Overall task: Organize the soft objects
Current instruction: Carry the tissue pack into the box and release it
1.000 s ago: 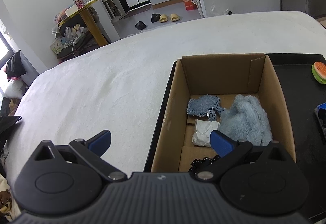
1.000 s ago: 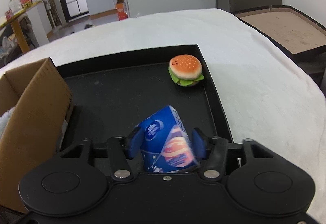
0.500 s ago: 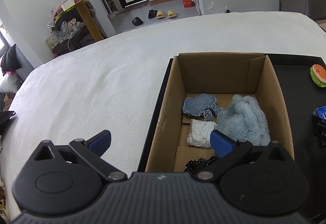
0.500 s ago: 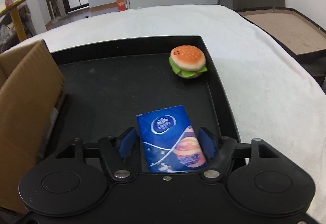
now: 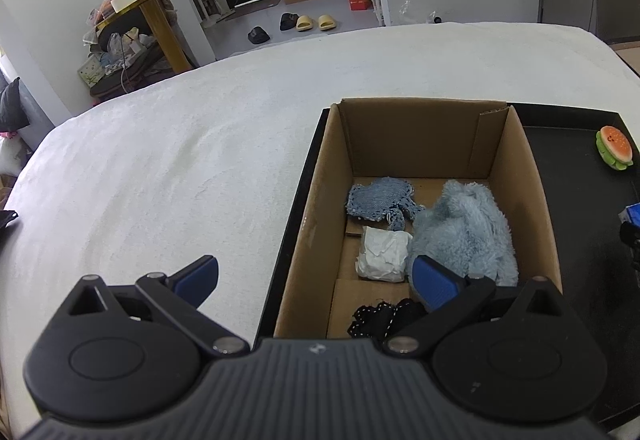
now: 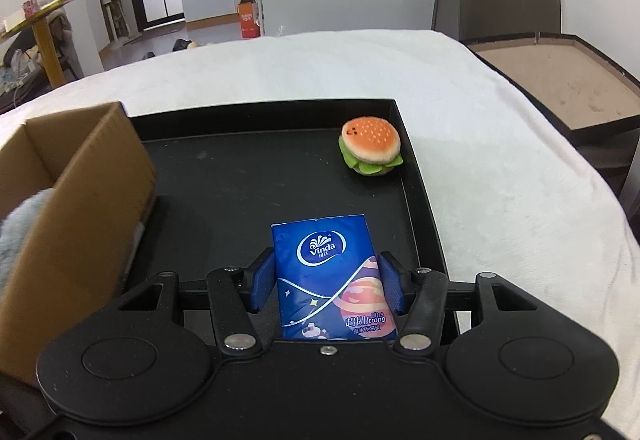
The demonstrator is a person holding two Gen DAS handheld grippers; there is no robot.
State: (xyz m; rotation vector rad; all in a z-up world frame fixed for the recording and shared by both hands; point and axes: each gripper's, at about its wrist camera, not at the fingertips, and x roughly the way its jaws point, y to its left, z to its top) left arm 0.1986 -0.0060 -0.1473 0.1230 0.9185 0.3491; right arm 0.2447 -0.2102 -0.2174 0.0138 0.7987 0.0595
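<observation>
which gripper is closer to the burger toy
Right. The right gripper holds the tissue pack on the black tray, with the burger just ahead. The left gripper is over the box's near left edge, farther away.

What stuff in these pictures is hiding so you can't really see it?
- Black lacy cloth, left wrist view: its near part is hidden behind the left gripper.
- Tissue pack, right wrist view: its near end is hidden by the right gripper; in the left wrist view the picture edge cuts it off.
- Fluffy blue cloth: in the right wrist view the cardboard box wall hides most of it.
</observation>
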